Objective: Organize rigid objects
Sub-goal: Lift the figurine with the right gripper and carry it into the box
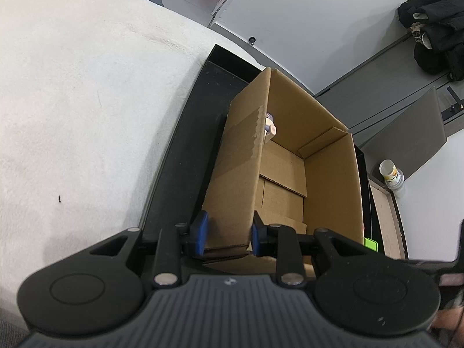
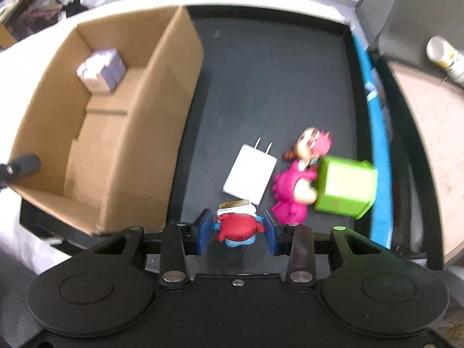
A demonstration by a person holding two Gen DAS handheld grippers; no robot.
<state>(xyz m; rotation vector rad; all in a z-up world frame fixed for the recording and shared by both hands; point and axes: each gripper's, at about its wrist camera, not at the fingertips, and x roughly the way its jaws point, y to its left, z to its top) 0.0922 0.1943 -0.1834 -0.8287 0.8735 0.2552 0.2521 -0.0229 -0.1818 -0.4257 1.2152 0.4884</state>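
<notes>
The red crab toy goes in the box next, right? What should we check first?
1. Red crab toy between the right gripper jaws: ok, though whether both pads press it, cannot tell.
2. Cardboard box open on top: ok.
3. Left gripper steadying the box, jaws astride its near wall: ok; tight pinch, cannot tell.
4. Room inside the box: ok, only a small pale purple package sits in the far corner.
5. White charger and pink doll close beside the crab toy: not ok, they might get bumped.
</notes>
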